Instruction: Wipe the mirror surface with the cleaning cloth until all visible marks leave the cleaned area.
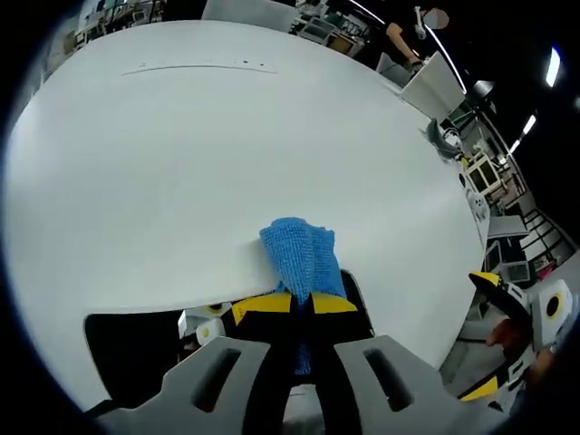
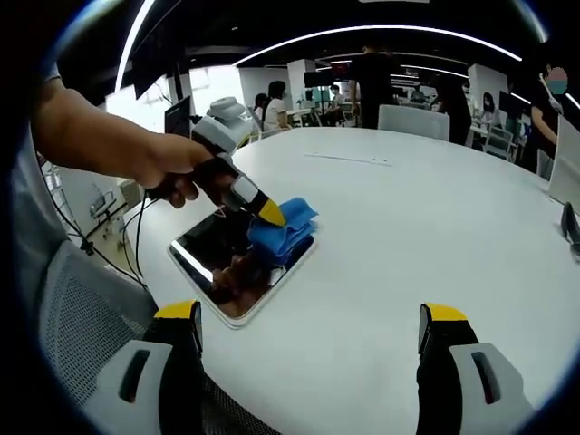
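A rectangular mirror (image 2: 213, 258) lies flat near the edge of a white round table (image 2: 408, 227). A blue cleaning cloth (image 2: 285, 231) rests on the mirror's far right part and hangs over its edge. A person's hand holds my left gripper (image 2: 267, 213), shut on the cloth and pressing it down. In the left gripper view the cloth (image 1: 299, 249) bunches beyond my left gripper (image 1: 297, 308), over the dark mirror (image 1: 136, 344). My right gripper (image 2: 310, 317) hovers open over the table, nearer than the mirror, holding nothing. It also shows at the right as my right gripper (image 1: 483, 334).
A dark object (image 2: 571, 227) lies at the table's far right edge. Grey chairs (image 2: 412, 118) and several people stand beyond the table. Cables (image 2: 118, 245) hang left of the table. A mesh chair back (image 2: 82, 317) sits by the near edge.
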### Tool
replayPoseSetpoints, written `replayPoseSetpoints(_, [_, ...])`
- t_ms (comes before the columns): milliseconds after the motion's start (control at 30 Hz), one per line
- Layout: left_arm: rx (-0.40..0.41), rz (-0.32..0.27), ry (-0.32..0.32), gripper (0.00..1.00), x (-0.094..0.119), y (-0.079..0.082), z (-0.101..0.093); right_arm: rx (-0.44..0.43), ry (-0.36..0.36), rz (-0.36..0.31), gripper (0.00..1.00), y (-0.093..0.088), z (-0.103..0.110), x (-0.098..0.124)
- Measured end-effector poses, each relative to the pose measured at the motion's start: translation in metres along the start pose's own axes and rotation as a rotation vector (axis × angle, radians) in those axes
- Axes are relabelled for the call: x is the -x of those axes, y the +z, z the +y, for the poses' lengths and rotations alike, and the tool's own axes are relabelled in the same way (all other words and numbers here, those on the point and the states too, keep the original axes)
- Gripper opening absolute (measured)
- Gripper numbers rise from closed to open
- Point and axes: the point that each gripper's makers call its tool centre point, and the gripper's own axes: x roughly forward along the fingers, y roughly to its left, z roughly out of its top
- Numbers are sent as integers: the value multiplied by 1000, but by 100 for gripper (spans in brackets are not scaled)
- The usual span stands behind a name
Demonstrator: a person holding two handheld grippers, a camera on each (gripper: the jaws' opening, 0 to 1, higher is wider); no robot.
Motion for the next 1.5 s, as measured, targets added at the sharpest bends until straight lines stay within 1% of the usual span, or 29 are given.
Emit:
replayPoseSetpoints(267, [7,-1,5,2,5,0,9,5,5,10,98,-3,2,-1])
replayPoseSetpoints(333, [5,0,31,2,7,1,15,5,5,11,98,-3,2,-1])
replayPoseSetpoints(467, [8,0,19,2,7,1,15,5,6,12,98,-3,1,-2])
replayPoseSetpoints(600, [-11,-2,28,2,7,0,12,7,8,14,98,-3,2,-2])
replayPoseSetpoints(900, [-2,-18,31,2,8,-1,12,10,9,11,98,-2,3,-1])
replayPoseSetpoints(933, [19,-21,20,2,8,-3,10,15,8,15,98,-3,3,-1])
replayPoseSetpoints(1000, [26,-31,22,2,10,-5,10,17,8,29,98,-5,3,-1])
replayPoseSetpoints(1100, [1,-38,30,2,13,-9,8,24,2,26,98,-4,2,-1])
replayPoseSetpoints(1167, [-4,-44,34,2,13,-12,8,15,3,22,98,-3,2,-1])
replayPoseSetpoints(1300, [-5,-51,31,2,17,-20,7,24,2,19,98,-2,3,0])
replayPoseSetpoints(1400, [-26,-51,28,2,20,-25,5,31,-9,12,98,0,1,1])
replayPoseSetpoints(1500, [-12,-50,22,2,23,-32,5,30,-15,7,98,1,-1,1])
